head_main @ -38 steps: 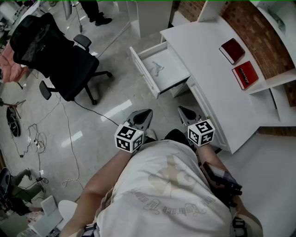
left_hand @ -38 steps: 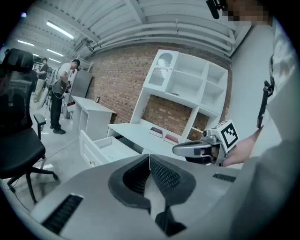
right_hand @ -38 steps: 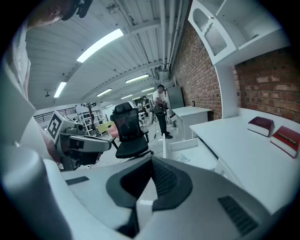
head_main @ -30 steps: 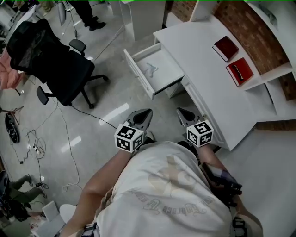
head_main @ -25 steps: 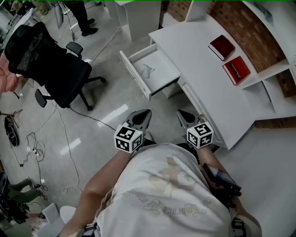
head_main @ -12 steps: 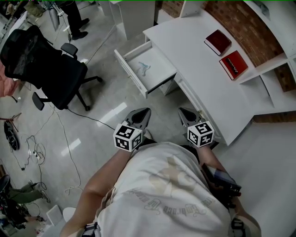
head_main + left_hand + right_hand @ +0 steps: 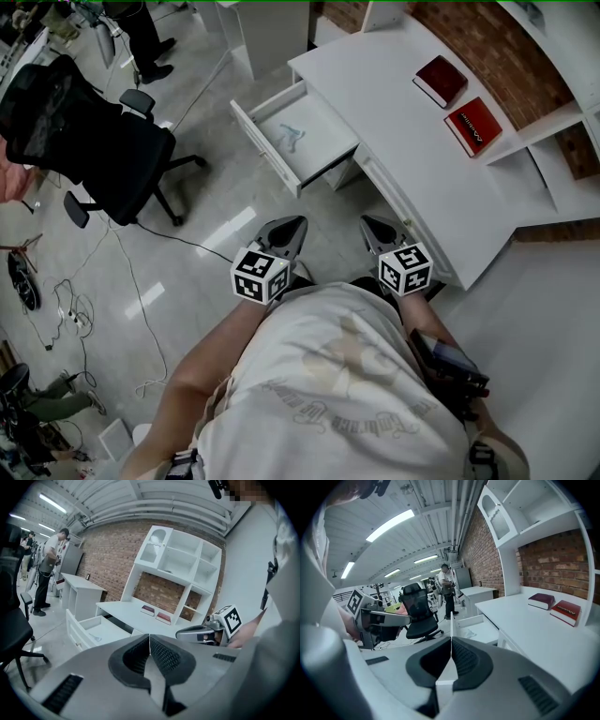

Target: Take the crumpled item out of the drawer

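Much floor (image 7: 246, 221) before open drawer (image 7: 265, 150)

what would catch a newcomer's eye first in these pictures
The open white drawer stands upper centre, a pale crumpled item inside. Two red books sit on the desk to its right. Below, the left hand-held gripper and right hand-held gripper are shut and empty.

Drawer (image 7: 321, 131) and desk (image 7: 394, 108) shifted left in head view, slightly up
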`<control>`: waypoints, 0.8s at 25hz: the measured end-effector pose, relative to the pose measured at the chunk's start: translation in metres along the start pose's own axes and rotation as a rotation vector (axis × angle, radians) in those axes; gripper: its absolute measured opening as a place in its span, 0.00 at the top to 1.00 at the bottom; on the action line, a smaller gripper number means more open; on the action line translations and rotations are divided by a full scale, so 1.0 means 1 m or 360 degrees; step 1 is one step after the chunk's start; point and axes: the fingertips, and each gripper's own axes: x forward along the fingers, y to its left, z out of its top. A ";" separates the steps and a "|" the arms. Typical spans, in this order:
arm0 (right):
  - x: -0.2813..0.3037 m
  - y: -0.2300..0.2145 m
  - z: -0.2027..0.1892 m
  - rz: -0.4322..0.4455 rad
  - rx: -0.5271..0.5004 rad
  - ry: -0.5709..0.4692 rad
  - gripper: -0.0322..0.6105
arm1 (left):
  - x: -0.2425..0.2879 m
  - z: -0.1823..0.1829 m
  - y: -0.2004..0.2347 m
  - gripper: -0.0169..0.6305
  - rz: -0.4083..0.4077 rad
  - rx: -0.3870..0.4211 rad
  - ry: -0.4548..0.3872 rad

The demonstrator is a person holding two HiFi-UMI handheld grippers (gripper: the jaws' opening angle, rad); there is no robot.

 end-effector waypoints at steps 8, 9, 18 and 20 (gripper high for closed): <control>0.018 0.013 0.014 0.0050 -0.0027 -0.0013 0.91 | -0.019 0.005 0.018 0.94 0.0078 -0.0014 -0.0033; 0.021 0.016 0.015 0.0062 -0.0037 -0.0010 0.91 | -0.022 0.006 0.020 0.94 0.0085 -0.0012 -0.0037; 0.038 0.032 0.020 0.0089 -0.0071 -0.0001 0.91 | -0.045 0.010 0.043 0.94 0.0184 -0.0041 -0.0070; 0.040 0.034 0.017 0.0092 -0.0070 0.0015 0.91 | -0.047 0.007 0.043 0.94 0.0189 -0.0047 -0.0063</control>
